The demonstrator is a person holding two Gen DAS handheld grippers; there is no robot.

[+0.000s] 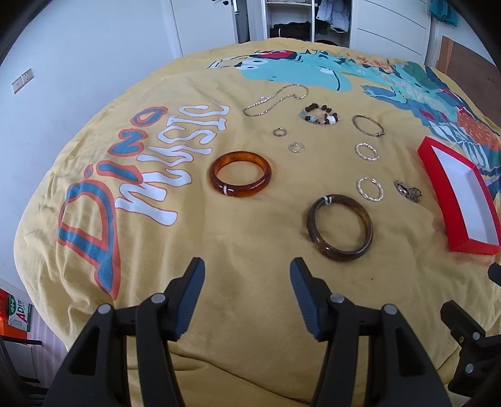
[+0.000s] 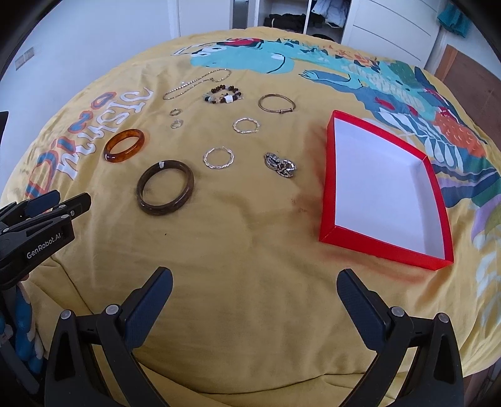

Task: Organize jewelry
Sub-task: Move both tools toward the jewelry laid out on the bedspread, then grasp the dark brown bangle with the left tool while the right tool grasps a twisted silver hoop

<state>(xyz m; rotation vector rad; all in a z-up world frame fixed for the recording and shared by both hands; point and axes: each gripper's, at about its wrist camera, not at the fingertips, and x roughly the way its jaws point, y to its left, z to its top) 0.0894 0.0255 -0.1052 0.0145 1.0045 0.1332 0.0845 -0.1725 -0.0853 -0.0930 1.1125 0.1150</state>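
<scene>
Jewelry lies spread on a yellow printed bedspread (image 1: 238, 238). An amber bangle (image 1: 240, 178) (image 2: 124, 146) and a dark brown bangle (image 1: 340, 231) (image 2: 165, 187) lie nearest. Beyond are two twisted silver hoops (image 1: 369, 188) (image 2: 218, 158), two small rings (image 1: 296, 147), a thin gold bangle (image 2: 276, 103), a beaded bracelet (image 1: 319, 115), a chain necklace (image 1: 275, 98) and a silver clump (image 2: 280, 165). An empty red box with a white inside (image 2: 332, 175) (image 1: 438, 175) lies at the right. My left gripper (image 1: 247, 266) is open and empty, short of the bangles. My right gripper (image 2: 255, 277) is open and empty, near the box.
The bed fills both views. A white wall with a switch plate (image 1: 22, 81) is at the left. An open wardrobe with hanging clothes (image 1: 300, 22) stands behind the bed. A brown headboard or door (image 1: 469, 72) is at the far right.
</scene>
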